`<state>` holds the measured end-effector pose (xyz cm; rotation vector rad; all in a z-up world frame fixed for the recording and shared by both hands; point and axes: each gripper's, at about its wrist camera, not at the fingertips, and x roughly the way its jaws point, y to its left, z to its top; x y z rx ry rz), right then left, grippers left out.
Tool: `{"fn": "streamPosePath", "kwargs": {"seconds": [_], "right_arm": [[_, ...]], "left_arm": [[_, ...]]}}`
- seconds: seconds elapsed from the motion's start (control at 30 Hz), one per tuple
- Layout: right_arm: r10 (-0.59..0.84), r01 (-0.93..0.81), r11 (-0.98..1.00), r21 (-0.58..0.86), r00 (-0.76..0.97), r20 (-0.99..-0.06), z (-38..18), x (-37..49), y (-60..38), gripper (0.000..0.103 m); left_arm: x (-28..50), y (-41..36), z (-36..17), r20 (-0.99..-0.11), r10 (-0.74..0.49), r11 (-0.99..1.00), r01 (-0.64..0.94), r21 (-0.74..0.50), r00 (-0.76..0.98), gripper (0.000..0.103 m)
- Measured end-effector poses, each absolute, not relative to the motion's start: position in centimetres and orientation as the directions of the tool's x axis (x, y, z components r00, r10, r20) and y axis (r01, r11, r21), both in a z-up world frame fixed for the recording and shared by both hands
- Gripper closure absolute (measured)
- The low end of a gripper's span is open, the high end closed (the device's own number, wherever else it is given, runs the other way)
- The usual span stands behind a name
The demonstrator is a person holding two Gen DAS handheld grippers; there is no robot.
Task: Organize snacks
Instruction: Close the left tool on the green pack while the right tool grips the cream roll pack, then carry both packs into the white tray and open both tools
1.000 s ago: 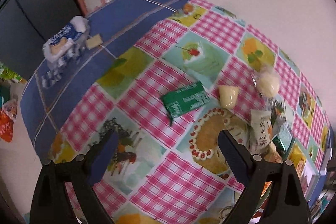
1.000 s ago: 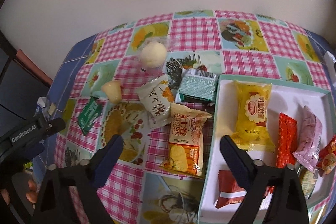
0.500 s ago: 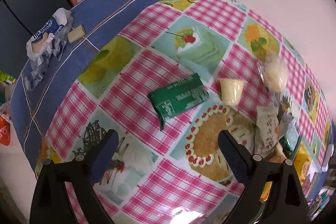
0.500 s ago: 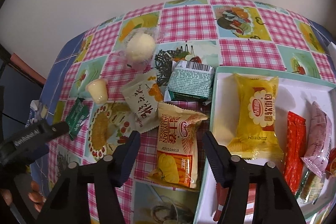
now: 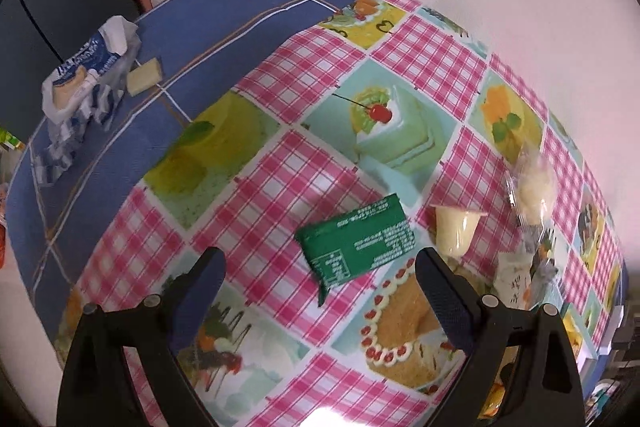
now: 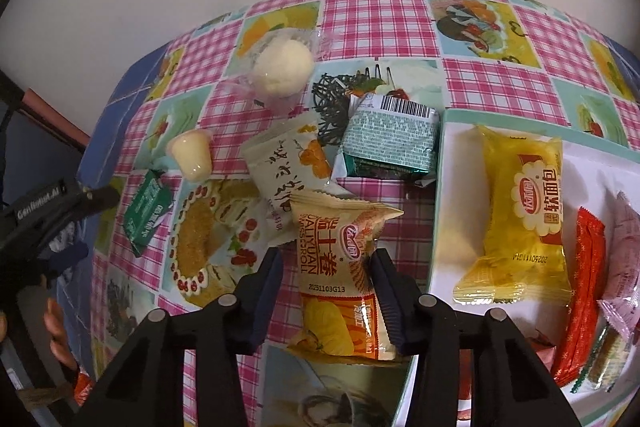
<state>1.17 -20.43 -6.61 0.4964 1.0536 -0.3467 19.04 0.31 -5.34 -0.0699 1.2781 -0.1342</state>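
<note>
Checked tablecloth [image 6: 384, 23] under us, our right gripper [image 6: 326, 267] has dropped and its jaws are closing around the Swiss roll packet [image 6: 340, 267] beside the tray [image 6: 440, 187]. Our left gripper [image 5: 320, 291] hovers open over the green packet [image 5: 356, 243]; the lift into the tray likely follows.

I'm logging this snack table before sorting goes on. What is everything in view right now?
Swiss roll packet: 1, tan and orange, on the tablecloth between the right gripper's fingers.
Green packet: 1, ahead of the left gripper.
Jelly cup: 1, pale yellow, right of the green packet.
Wrapped ball: 1, cream, far side.
White packet: 1, white with orange.
Teal packet: 1, by the tray.
Tray: 1, white; holds a yellow packet, a red packet and others.
Blue wrapper: 1, on the blue cloth.
Left hand-held gripper: black, open.
Right hand-held gripper: black, closing.
</note>
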Motion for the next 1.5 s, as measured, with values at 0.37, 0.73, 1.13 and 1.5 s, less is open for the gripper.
{"fn": "streamPosePath", "kwargs": {"seconds": [0.37, 0.73, 1.13, 1.5], "right_arm": [[-0.028, 0.510, 0.833, 0.215, 0.428, -0.904, -7.8, 1.4, -20.7, 0.055], [-0.041, 0.513, 0.839, 0.183, 0.394, -0.918, -8.7, 1.8, -20.6, 0.059], [-0.072, 0.513, 0.840, 0.175, 0.426, -0.902, -6.2, 1.0, -20.3, 0.064], [-0.091, 0.535, 0.822, 0.194, 0.459, -0.884, -3.2, -1.7, -20.3, 0.064]], "left_arm": [[20.8, -1.6, -8.2, -0.958, -0.151, 0.987, 0.083, -0.135, 0.245, 0.001], [22.2, -2.4, -9.8, -0.964, -0.149, 0.988, 0.072, -0.136, 0.220, 0.024], [20.7, -1.5, -8.3, -0.968, -0.129, 0.991, 0.065, -0.118, 0.213, 0.030], [17.1, -0.9, -3.4, -0.946, -0.200, 0.979, 0.098, -0.180, 0.256, 0.030]]}}
